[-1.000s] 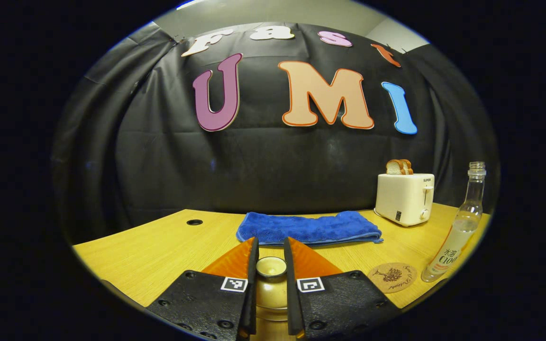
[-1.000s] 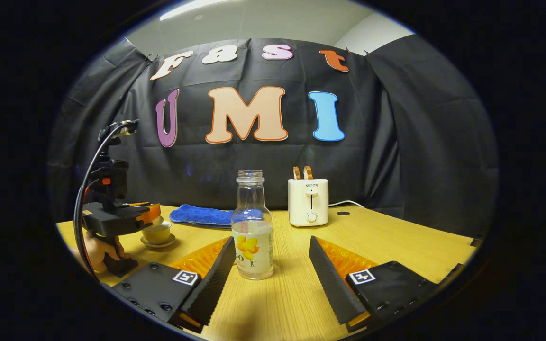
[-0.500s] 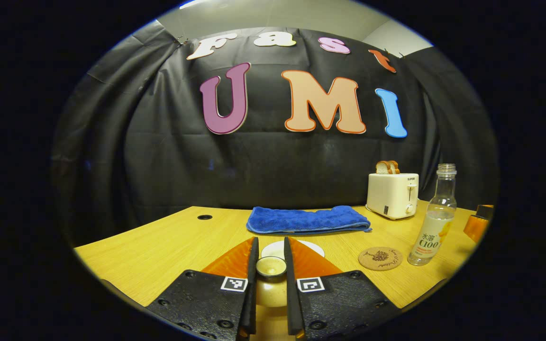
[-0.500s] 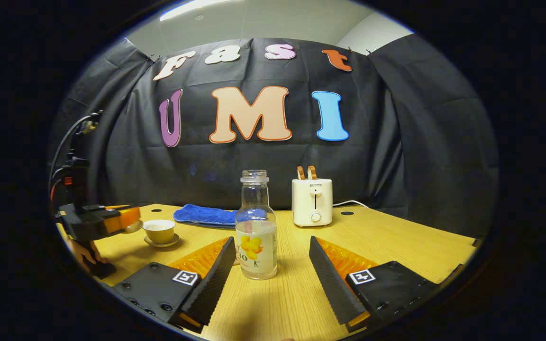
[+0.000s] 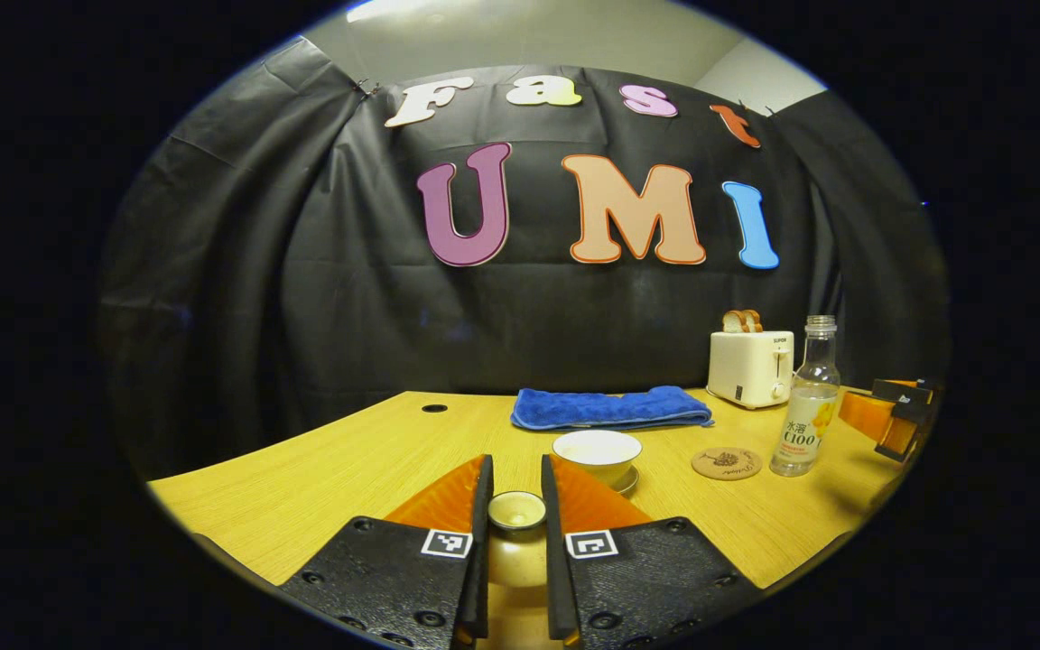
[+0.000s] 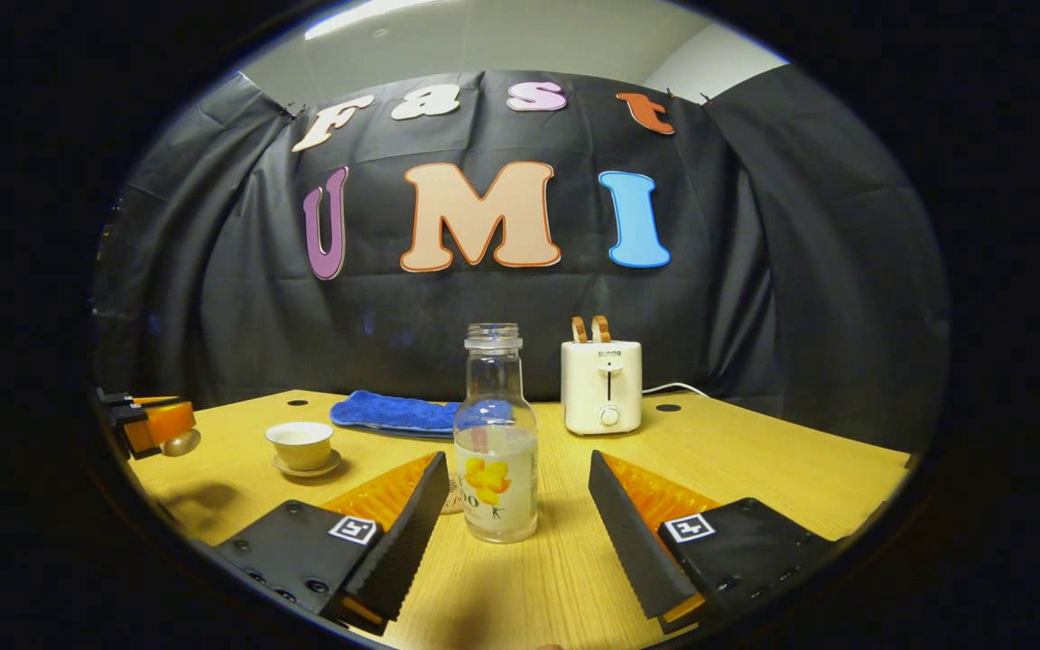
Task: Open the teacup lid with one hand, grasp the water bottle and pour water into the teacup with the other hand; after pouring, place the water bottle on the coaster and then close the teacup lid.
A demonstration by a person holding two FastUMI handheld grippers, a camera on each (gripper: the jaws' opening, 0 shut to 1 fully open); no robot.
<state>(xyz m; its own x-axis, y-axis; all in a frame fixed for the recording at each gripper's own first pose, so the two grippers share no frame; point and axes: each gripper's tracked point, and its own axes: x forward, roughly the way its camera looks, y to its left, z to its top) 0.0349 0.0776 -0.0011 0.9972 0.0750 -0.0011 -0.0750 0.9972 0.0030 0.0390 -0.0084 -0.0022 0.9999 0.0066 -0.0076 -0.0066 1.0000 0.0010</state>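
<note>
My left gripper (image 5: pixel 516 506) is shut on the teacup lid (image 5: pixel 516 511), pinching its round knob above the table. Just beyond its fingertips stands the uncovered pale teacup (image 5: pixel 597 450) on its saucer. In the right gripper view the teacup (image 6: pixel 301 442) sits at the left, with the left gripper (image 6: pixel 154 426) and the lid farther left. My right gripper (image 6: pixel 515 474) is open, and the clear water bottle (image 6: pixel 495 447), uncapped and partly full, stands upright between its fingers without touching them. The round cork coaster (image 5: pixel 727 463) lies left of the bottle (image 5: pixel 806 406) in the left gripper view.
A folded blue towel (image 5: pixel 608 407) lies at the back of the wooden table (image 5: pixel 321 460). A white toaster (image 6: pixel 602 386) with bread slices stands behind the bottle, its cord trailing right. The right gripper (image 5: pixel 892 417) shows at the left gripper view's right edge.
My left gripper has lifted the lid off the teacup and drawn it back and to the left, leaving the cup open. The right gripper edged slightly closer to the bottle.
</note>
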